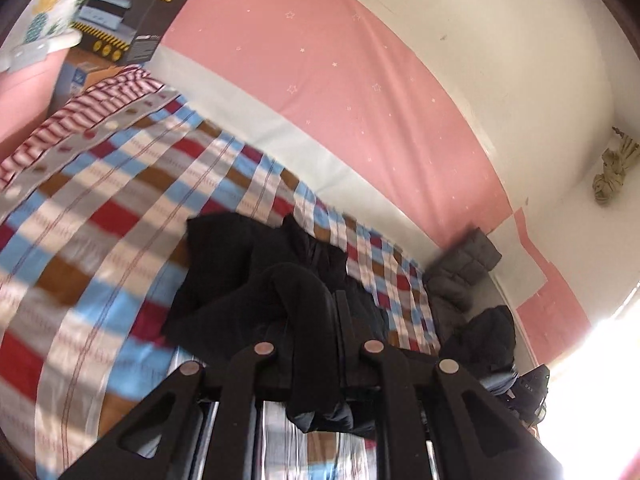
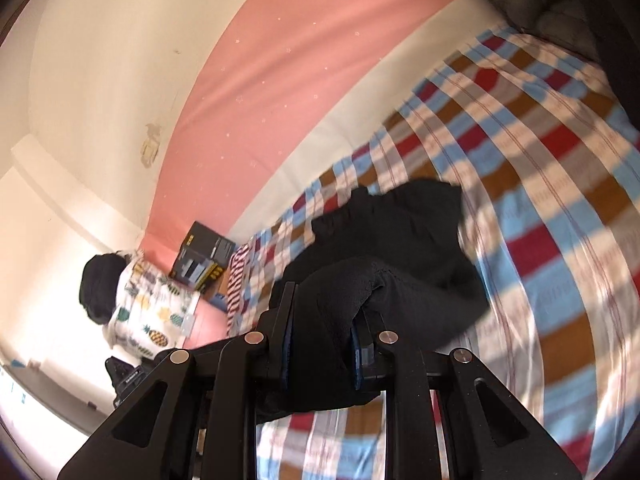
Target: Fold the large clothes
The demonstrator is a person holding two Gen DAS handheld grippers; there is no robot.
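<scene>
A black garment (image 1: pixel 248 272) hangs bunched above a bed with a checked sheet (image 1: pixel 100 208). My left gripper (image 1: pixel 320 308) is shut on one edge of it, and thick folds of the cloth drape over the jaws. In the right wrist view the same black garment (image 2: pixel 400 236) trails down toward the checked sheet (image 2: pixel 560 184). My right gripper (image 2: pixel 324 320) is shut on a thick roll of the cloth, with blue pads (image 2: pixel 286 340) pressed on both sides. Both views are blurred by motion.
A red-and-white striped garment (image 1: pixel 80 120) lies at the far end of the bed beside a dark printed box (image 1: pixel 128 20) and a pineapple-print pillow (image 2: pixel 156 312). A grey padded jacket (image 1: pixel 460 276) and dark clothes (image 1: pixel 488 336) sit at the other end. A pink wall panel (image 1: pixel 320 60) runs behind.
</scene>
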